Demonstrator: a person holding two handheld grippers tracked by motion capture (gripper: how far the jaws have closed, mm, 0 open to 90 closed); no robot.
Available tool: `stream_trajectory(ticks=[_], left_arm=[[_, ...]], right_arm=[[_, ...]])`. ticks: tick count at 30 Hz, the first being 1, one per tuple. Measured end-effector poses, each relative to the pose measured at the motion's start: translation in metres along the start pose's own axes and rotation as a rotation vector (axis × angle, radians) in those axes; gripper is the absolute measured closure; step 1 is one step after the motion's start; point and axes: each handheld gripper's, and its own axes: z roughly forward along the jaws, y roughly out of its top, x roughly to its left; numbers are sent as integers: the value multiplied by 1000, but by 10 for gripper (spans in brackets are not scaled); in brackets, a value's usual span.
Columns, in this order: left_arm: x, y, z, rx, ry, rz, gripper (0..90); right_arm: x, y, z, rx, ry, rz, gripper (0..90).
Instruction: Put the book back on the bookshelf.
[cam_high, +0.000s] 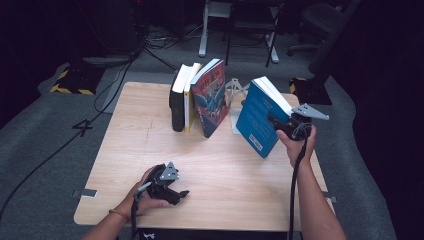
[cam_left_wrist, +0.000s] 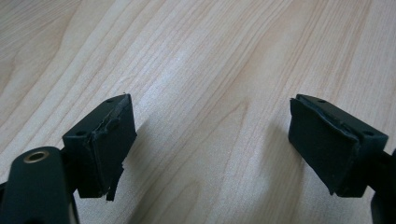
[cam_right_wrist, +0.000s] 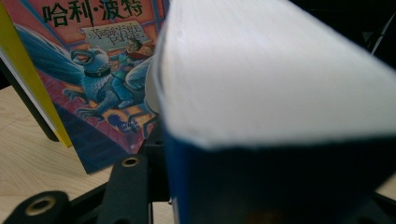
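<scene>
Wood table (cam_high: 150, 150), grey carpet (cam_high: 50, 130)

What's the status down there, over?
Left gripper open, resting low on the table. Right gripper holds the blue book, tilted, beside the white bookend. Three books stand left of it; illustrated paperback nearest.

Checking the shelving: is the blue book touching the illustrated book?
Apart. The high view shows the blue book tilted in the right gripper, with bare gap before the illustrated book.

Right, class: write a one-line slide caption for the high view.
Right tongs tilt a blue book beside three shelved books; left tongs rest open on the table.
</scene>
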Motion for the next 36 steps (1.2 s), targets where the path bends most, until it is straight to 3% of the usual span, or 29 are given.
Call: stream_trajectory(ticks=[4,10,13,17,19,21,28,36], left_arm=[[0,0,0,0,0,0,155],[0,0,0,0,-1,3,155],[0,0,0,0,-1,3,155],[0,0,0,0,-1,2,155],[0,0,0,-1,-2,2,155],[0,1,1,-1,-3,3,155],[0,1,1,-2,-4,2,155],[1,2,2,0,-5,7,155]], right_arm=[[-5,-10,-2,-21,14,16,496],[-5,-30,-4,-44,21,-4,516],[-4,-41,0,-35,25,-26,523],[-4,-66,6,30,36,-76,527],[-4,-76,8,43,49,-74,563],[-4,-82,9,28,52,-79,572],[-3,-88,18,5,60,-43,595],[11,-79,36,11,-10,-17,612]])
